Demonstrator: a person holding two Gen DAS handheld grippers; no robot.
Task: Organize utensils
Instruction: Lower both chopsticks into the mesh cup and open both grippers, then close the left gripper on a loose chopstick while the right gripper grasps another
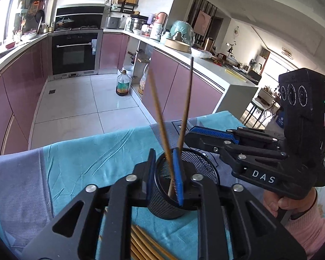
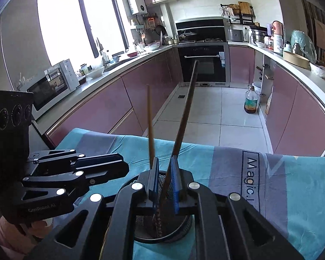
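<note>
Above the black mesh holder (image 1: 184,186), the left gripper (image 1: 165,173) stands slightly spread around a light bamboo chopstick (image 1: 160,117); the right gripper (image 2: 165,182), narrowly parted, flanks a dark chopstick (image 2: 185,112). Both look stiff, light, slippery; best pinched mid-shaft.

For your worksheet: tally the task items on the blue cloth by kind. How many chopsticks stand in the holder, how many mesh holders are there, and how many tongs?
Chopsticks standing in the holder: 2, a light one and a dark one
Black mesh holder: 1
Tongs: 2, left and right
Total: 5
More chopsticks lie loose on the cloth, too hidden to count.
</note>
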